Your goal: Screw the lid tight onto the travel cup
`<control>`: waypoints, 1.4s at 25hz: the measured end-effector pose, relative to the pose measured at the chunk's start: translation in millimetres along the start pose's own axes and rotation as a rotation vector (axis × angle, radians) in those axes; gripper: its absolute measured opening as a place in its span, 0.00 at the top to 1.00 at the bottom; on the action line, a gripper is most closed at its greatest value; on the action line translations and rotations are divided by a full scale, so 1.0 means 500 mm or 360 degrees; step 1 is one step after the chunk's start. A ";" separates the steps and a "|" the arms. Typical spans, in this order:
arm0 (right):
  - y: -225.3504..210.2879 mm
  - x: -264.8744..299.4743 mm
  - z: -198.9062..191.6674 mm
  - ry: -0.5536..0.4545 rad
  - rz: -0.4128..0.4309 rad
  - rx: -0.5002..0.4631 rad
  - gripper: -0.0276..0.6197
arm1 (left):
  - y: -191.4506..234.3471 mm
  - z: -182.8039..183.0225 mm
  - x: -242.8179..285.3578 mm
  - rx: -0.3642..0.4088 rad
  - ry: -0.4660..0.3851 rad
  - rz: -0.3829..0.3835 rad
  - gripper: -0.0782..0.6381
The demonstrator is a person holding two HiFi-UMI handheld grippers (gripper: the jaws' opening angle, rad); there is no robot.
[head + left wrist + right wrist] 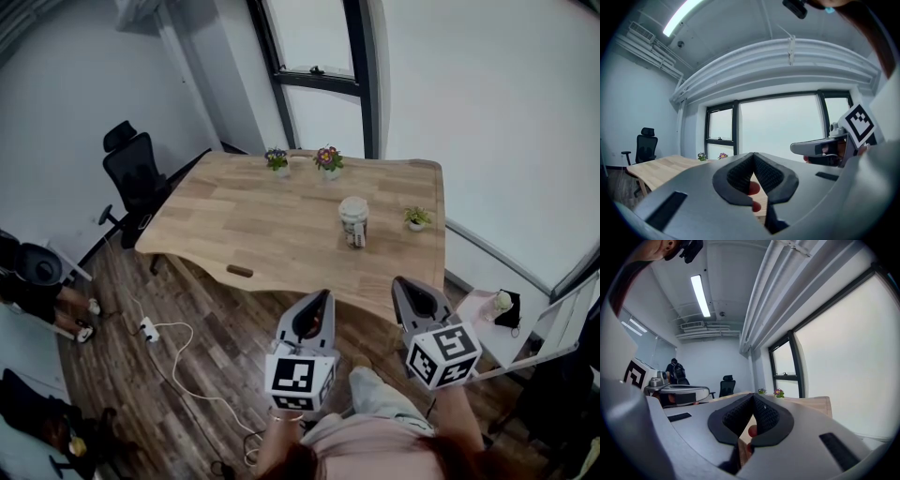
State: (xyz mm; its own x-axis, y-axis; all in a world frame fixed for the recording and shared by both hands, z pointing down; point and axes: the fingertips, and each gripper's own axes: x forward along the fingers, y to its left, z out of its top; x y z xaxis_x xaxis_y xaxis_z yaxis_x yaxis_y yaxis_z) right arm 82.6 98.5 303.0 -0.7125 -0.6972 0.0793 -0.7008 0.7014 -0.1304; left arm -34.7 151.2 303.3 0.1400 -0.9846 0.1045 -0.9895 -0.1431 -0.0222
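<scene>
An office chair [134, 178] stands off the far-left corner of the desk [234, 217]. The left gripper [322, 298] and right gripper [407, 286] hang short of the near edge, fingers together, empty. The travel cup [353, 222] stands right of centre, bare wood left of it, a potted plant [416, 218] beside the right edge.

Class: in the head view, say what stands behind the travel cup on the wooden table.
Behind the travel cup, at the table's far edge, stand a left flowerpot and a right flowerpot. The cup covers the tabletop patch right behind it.
</scene>
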 end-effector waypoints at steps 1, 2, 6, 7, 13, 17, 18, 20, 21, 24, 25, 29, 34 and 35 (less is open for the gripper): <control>0.003 -0.005 0.001 -0.0001 -0.0002 -0.0009 0.96 | -0.003 0.003 -0.005 -0.0006 -0.0007 0.0000 0.89; 0.005 -0.010 0.002 -0.0001 -0.0005 -0.0019 0.96 | -0.005 0.004 -0.010 -0.0009 -0.0013 0.0003 0.89; 0.014 -0.027 0.006 -0.0008 -0.0003 -0.0058 0.96 | -0.008 0.004 -0.024 -0.0006 -0.0030 0.0016 0.89; 0.015 -0.031 0.006 -0.0011 -0.0004 -0.0066 0.96 | -0.012 0.004 -0.027 -0.0009 -0.0030 0.0011 0.89; 0.025 -0.042 0.015 -0.0011 -0.0007 -0.0101 0.96 | -0.022 0.011 -0.043 -0.0024 -0.0042 -0.0006 0.89; 0.034 -0.052 0.016 -0.0001 -0.0006 -0.0128 0.96 | -0.023 0.012 -0.055 -0.0040 -0.0054 0.0000 0.89; 0.036 -0.054 0.015 0.0003 -0.0006 -0.0131 0.96 | -0.025 0.011 -0.058 -0.0044 -0.0053 -0.0001 0.89; 0.038 -0.060 0.012 0.0010 -0.0006 -0.0136 0.96 | -0.031 0.006 -0.062 -0.0047 -0.0049 -0.0009 0.89; 0.038 -0.062 0.011 0.0015 -0.0006 -0.0139 0.96 | -0.034 0.004 -0.064 -0.0048 -0.0046 -0.0014 0.89; 0.043 -0.067 0.014 0.0026 -0.0003 -0.0150 0.96 | -0.041 0.003 -0.072 -0.0061 -0.0047 -0.0023 0.89; 0.045 -0.069 0.015 0.0027 -0.0001 -0.0153 0.96 | -0.042 0.003 -0.075 -0.0067 -0.0049 -0.0023 0.89; 0.052 -0.071 0.016 0.0027 0.0008 -0.0172 0.96 | -0.045 -0.003 -0.088 -0.0085 -0.0051 -0.0010 0.89; 0.063 -0.062 0.013 0.0042 0.0029 -0.0204 0.96 | -0.045 -0.006 -0.095 -0.0095 -0.0065 -0.0017 0.89; 0.065 -0.060 0.012 0.0047 0.0031 -0.0211 0.96 | -0.044 -0.006 -0.094 -0.0098 -0.0071 -0.0020 0.89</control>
State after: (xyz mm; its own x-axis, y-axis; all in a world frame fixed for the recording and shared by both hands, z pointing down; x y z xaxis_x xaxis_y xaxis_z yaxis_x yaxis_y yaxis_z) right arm 81.3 141.2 290.4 -0.7255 -0.6797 0.1077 -0.6837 0.7297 -0.0005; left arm -19.6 200.9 302.0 0.1525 -0.9865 0.0602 -0.9878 -0.1503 0.0404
